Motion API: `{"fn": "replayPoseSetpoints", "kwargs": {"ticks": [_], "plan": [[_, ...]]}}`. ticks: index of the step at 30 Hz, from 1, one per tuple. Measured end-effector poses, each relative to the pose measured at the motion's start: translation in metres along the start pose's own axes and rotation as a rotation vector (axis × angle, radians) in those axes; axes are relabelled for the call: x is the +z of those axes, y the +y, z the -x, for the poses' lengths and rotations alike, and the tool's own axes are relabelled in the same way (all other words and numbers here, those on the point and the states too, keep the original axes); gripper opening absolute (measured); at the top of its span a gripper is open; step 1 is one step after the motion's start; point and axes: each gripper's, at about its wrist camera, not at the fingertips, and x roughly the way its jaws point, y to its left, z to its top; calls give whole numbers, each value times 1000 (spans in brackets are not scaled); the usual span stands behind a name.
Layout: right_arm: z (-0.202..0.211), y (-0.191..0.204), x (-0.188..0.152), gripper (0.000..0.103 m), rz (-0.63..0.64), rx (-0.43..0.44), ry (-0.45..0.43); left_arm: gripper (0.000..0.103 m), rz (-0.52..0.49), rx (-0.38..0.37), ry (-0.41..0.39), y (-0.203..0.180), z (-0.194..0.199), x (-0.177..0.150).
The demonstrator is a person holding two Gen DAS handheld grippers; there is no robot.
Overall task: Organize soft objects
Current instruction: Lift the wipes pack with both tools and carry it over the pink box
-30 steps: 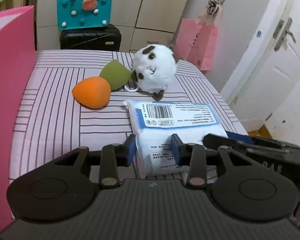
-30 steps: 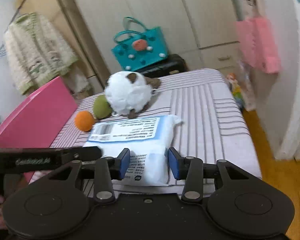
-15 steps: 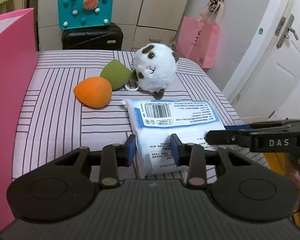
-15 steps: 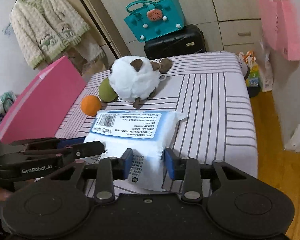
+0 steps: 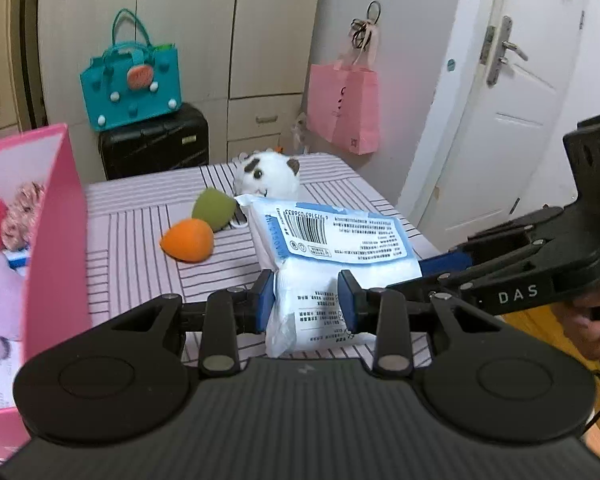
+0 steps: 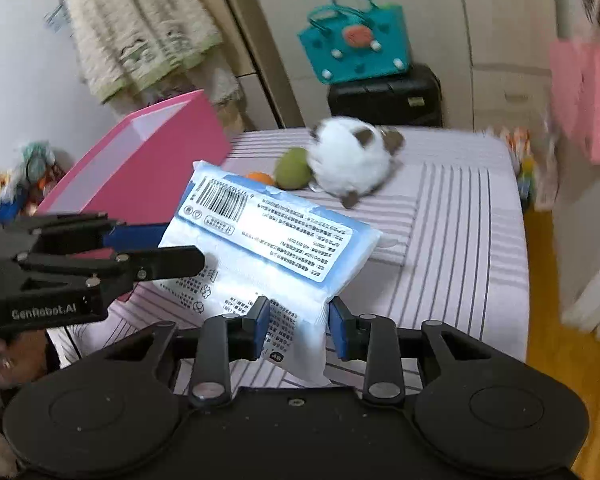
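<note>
The pack [image 5: 324, 256] is pinched at opposite ends by the left gripper [image 5: 306, 300] and right gripper [image 6: 296, 328]; it is judged light, squashy, slippery-wrapped, best held near its edges.

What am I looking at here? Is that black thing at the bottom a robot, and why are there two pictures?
No robot: a person holds a two-finger gripper in each hand, and each carries a wide-angle camera looking along its fingers. One picture comes from the left gripper, the other from the right gripper. Both are shut on the same white and blue soft pack, one at each end, holding it above the striped table. On the table lie an orange sponge, a green sponge and a white plush toy. A pink box stands at the left.
</note>
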Motion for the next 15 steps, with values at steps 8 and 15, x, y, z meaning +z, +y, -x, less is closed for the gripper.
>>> {"fn": "replayPoseSetpoints", "kwargs": {"ticks": [8,15], "plan": [[26,50,11,48,128,-3,-48,33,2,7,-52,16,48,4],[33,109,38,55,299,16,-102,33,-16,105,-153,41,100,13]]}}
